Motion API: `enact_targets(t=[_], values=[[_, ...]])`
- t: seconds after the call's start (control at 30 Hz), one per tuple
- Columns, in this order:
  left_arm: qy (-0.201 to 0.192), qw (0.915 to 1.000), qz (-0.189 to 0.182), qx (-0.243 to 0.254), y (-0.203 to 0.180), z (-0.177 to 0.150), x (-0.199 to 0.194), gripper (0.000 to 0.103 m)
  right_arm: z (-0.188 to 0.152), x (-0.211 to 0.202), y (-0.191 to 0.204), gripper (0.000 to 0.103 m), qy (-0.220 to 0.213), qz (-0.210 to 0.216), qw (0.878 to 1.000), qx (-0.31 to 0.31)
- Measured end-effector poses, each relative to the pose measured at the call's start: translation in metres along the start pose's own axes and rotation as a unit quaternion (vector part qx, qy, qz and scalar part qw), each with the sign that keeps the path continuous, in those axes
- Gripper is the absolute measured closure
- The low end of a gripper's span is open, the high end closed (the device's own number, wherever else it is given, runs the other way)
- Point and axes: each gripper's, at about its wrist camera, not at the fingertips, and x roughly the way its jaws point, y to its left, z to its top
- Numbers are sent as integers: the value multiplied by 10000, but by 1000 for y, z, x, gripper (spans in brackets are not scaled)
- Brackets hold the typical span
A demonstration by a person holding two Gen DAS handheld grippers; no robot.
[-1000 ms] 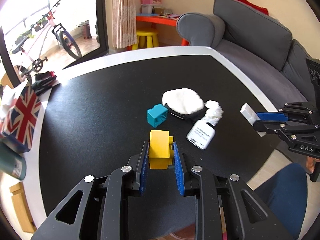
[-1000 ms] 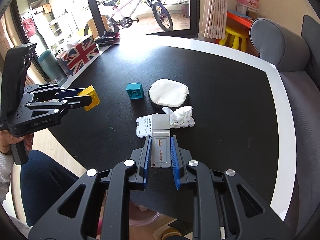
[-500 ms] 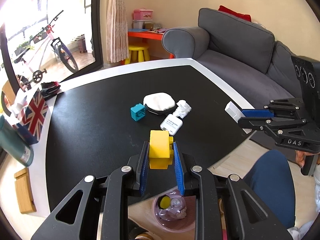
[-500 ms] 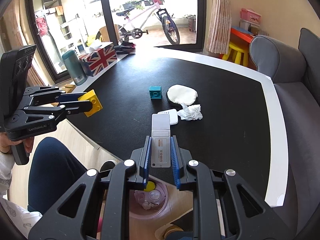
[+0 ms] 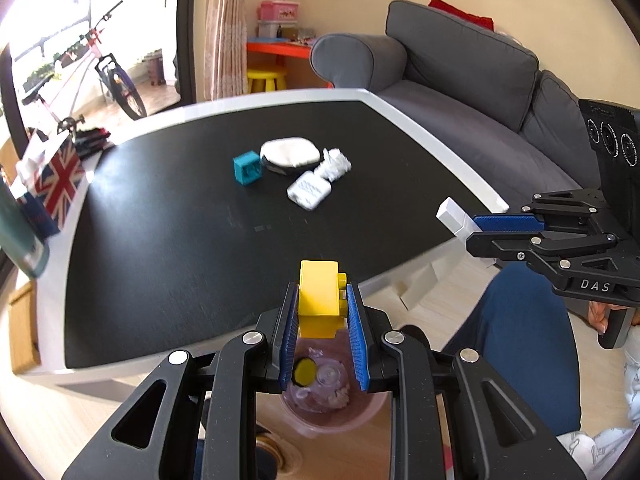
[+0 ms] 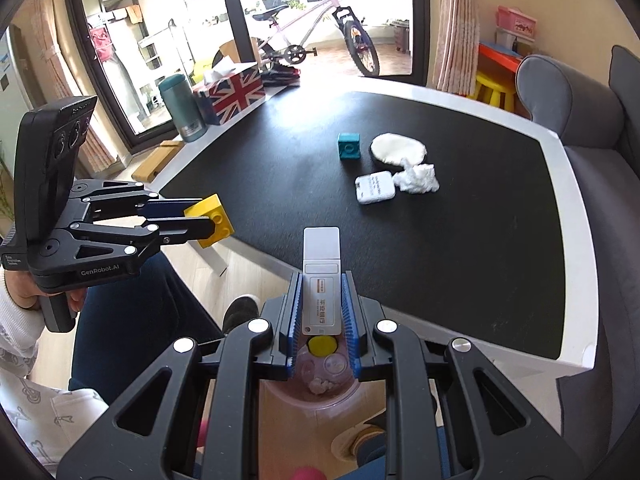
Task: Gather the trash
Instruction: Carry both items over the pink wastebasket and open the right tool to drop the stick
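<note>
Trash in hand: yellow block [image 5: 320, 300] clamped in the left gripper [image 5: 322, 316] and white card case [image 6: 321, 280] clamped in the right gripper [image 6: 321, 308], both held off the table's near edge above the pink bin [image 5: 332, 416] (scraps already inside), table [image 5: 160, 280] behind.

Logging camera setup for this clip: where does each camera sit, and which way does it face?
Left wrist: on the left hand-held gripper, facing forward over the yellow brick to the black table; pink bin below; the right hand-held gripper and a blue-trousered leg show.
Right wrist: on the right hand-held gripper, facing over the white card to the table; the left hand-held gripper shows.
Shared: table, teal block, bin.
</note>
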Motion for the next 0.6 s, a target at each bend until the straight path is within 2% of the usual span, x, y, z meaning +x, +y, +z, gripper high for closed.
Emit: enact_targets(t=[0.27, 0.5, 0.57, 0.6], values=[[141, 9998, -58, -97, 0, -16, 3, 80, -23, 18, 4, 84, 302, 176, 9993, 106], [153, 9998, -90, -112, 0, -17, 3, 80, -20, 21, 8, 83, 349, 303, 9989, 61], [153, 9998, -98, -118, 0, -16, 3, 80, -18, 21, 7, 77, 344, 253, 9991, 68], [154, 9998, -99, -116, 1, -16, 3, 80, -17, 22, 7, 60, 347, 202, 9992, 69]])
